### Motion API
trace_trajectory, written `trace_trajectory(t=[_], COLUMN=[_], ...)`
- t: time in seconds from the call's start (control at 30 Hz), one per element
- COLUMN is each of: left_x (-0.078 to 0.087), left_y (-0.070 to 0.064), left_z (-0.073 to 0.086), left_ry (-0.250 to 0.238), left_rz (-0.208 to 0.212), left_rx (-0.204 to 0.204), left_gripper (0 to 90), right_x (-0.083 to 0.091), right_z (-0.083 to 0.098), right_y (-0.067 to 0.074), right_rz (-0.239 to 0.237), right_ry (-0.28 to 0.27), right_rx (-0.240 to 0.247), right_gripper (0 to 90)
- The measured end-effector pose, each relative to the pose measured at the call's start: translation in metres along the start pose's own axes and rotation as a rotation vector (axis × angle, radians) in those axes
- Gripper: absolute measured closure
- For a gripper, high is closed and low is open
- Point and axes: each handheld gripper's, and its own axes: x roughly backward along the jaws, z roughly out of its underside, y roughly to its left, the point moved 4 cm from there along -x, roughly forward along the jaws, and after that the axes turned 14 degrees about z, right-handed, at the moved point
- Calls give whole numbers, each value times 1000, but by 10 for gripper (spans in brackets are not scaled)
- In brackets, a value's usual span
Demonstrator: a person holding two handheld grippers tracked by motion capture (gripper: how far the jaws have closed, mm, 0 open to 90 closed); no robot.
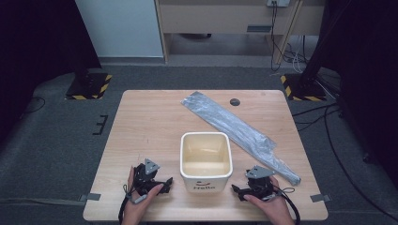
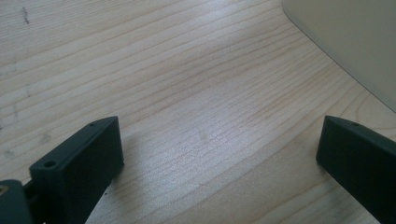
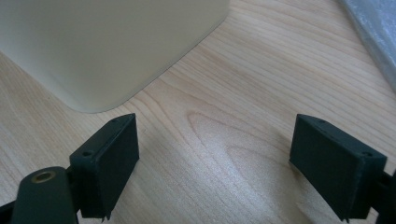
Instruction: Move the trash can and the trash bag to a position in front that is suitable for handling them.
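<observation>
On the wooden bench [image 1: 150,122], a cream square bin [image 1: 206,161] with "Hello" on its front stands near the front edge, between the person's two hands. The left gripper [image 1: 165,182] rests just to the bin's left and the right gripper [image 1: 237,190] just to its right, each with its jaws spread wide and nothing between them but bare wood. A long grey plastic bag [image 1: 237,126] lies flat and slantwise behind the bin, reaching toward the right gripper.
</observation>
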Motion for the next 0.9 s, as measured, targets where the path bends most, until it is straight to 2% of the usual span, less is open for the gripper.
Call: trace_trajectory(t=[0.1, 0.2, 0.23, 0.27, 0.3, 0.33, 0.4, 0.43, 0.5, 0.53, 0.6, 0.63, 0.67, 0.7, 0.73, 0.77, 0.8, 0.9], left_x=[3, 11, 15, 17, 19, 19, 18, 17, 11, 11, 10, 10, 11, 12, 12, 12, 11, 8], left_y=[-1, -11, -16, -23, -36, -36, -50, -55, -65, -65, -71, -74, -76, -80, -80, -82, -84, -83], left_z=[0, 2, 2, 2, 2, 2, 1, 0, -4, -4, -5, -6, -7, -10, -10, -11, -13, -12], left_ry=[-5, -31, -39, -42, -48, -48, -53, -54, -60, -60, -68, -78, -95, -112, -112, -124, -123, -111], left_rz=[4, 25, 33, 43, 72, 72, 97, 106, 107, 107, 156, 178, 176, 211, 211, 214, 217, 199], left_rx=[-14, -38, -59, -85, -138, -138, -194, -211, -208, -208, -229, -252, -262, -267, -267, -271, -282, -283], left_gripper=[47, 48, 42, 42, 40, 37, 34, 34, 47, 49, 61, 80, 123, 221, 275, 275, 336, 434], right_x=[2, 10, 17, 17, 24, 24, 29, 29, 30, 30, 30, 29, 28, 26, 26, 25, 23, 23], right_z=[0, -1, -3, -3, -5, -5, -9, -9, -11, -11, -13, -14, -15, -18, -18, -20, -24, -26], right_y=[1, 5, 9, 9, 14, 14, 22, 22, 32, 32, 37, 39, 41, 43, 43, 45, 47, 48], right_rz=[2, -25, -59, -59, -89, -89, -133, -133, -156, -156, -161, -164, -163, -163, -163, -161, -138, -140], right_ry=[-9, -39, -70, -70, -108, -108, -148, -148, -160, -160, -163, -160, -165, -176, -176, -182, -196, -199], right_rx=[9, 27, 28, 28, 47, 47, 64, 64, 94, 94, 109, 110, 118, 113, 113, 111, 113, 112], right_gripper=[183, 201, 212, 212, 227, 227, 240, 240, 246, 246, 266, 279, 295, 349, 349, 382, 440, 491])
